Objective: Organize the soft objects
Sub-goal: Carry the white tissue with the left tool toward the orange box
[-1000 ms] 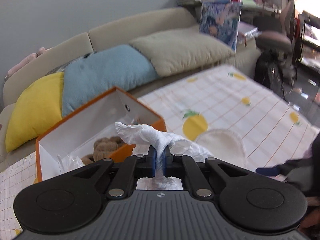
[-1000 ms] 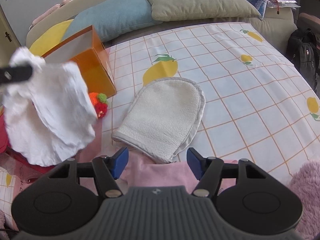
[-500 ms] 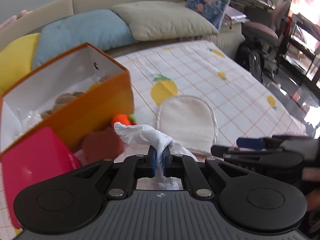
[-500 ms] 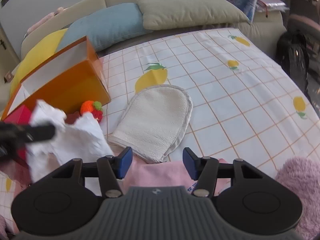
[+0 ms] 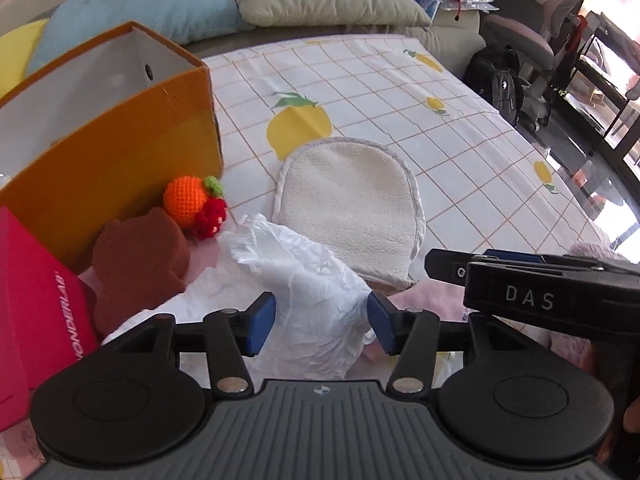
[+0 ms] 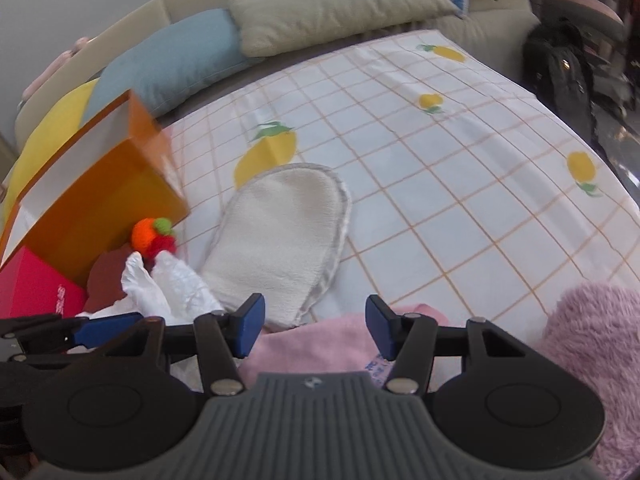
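Note:
My left gripper (image 5: pixel 321 323) is open, its blue pads on either side of a crumpled white cloth (image 5: pixel 296 280) that lies on the table; the cloth also shows in the right wrist view (image 6: pixel 160 286). My right gripper (image 6: pixel 315 326) is open above a pink cloth (image 6: pixel 320 340), and it shows at the right of the left wrist view (image 5: pixel 520 280). A cream mitt (image 5: pixel 350 208) lies flat ahead. A crocheted orange with red berries (image 5: pixel 194 206) and a brown sponge (image 5: pixel 140 256) sit by the orange box (image 5: pixel 108 152).
A red box (image 5: pixel 36 312) stands at the left. A fluffy lilac item (image 6: pixel 596 344) lies at the right. Blue, yellow and beige cushions (image 6: pixel 332 12) line the sofa beyond the lemon-print tablecloth (image 6: pixel 440 160). A backpack (image 5: pixel 500 80) and chairs stand off the table's right.
My left gripper came down from near the orange box to the table and opened, letting go of the white cloth. The right gripper stayed open and shifted slightly.

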A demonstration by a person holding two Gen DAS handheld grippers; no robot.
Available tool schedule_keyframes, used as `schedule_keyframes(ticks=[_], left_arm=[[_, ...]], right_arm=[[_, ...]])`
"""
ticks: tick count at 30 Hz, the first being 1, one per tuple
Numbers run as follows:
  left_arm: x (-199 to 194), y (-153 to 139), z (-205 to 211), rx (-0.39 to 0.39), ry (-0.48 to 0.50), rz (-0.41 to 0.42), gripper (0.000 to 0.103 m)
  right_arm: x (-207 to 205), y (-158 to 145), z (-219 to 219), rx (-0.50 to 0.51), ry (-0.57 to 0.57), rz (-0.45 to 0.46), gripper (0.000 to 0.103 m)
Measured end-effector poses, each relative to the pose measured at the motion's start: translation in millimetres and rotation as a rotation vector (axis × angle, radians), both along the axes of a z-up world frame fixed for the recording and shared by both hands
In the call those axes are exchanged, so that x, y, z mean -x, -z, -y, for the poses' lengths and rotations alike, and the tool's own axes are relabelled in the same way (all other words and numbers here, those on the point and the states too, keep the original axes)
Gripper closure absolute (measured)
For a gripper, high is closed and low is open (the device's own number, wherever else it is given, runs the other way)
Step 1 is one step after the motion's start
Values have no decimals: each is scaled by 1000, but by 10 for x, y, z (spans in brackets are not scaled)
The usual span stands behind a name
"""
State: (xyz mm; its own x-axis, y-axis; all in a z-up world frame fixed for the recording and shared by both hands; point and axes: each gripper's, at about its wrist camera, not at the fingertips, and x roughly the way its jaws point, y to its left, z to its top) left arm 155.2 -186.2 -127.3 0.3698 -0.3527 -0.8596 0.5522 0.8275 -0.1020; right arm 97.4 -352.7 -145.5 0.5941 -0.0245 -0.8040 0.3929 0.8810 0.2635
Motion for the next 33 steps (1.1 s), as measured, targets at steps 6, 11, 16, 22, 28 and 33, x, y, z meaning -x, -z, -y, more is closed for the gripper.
schedule_keyframes(ticks=[6,11,16,22,28,33], left_arm=[[-182,108,133,-23,-111,-63,31],[-237,278,213,-97,-146,-89,28],[-194,351,224,-129,-92,-57,37],[-210,315,138,-134,-70,-16,70],[-232,118,-64,-65,-115,5,83],[-209,-222,-255,9,-157,41,83]], right_arm=[[20,18,128,7,90,-6,47],[-18,59,109,6,76,-15,49],[-55,93,95,-23,48,1,50],[-106,97,0,-30,-21,26,49],[-216,142,-91,0,-81,32,45],[-356,210,-171,65,-120,31,18]])
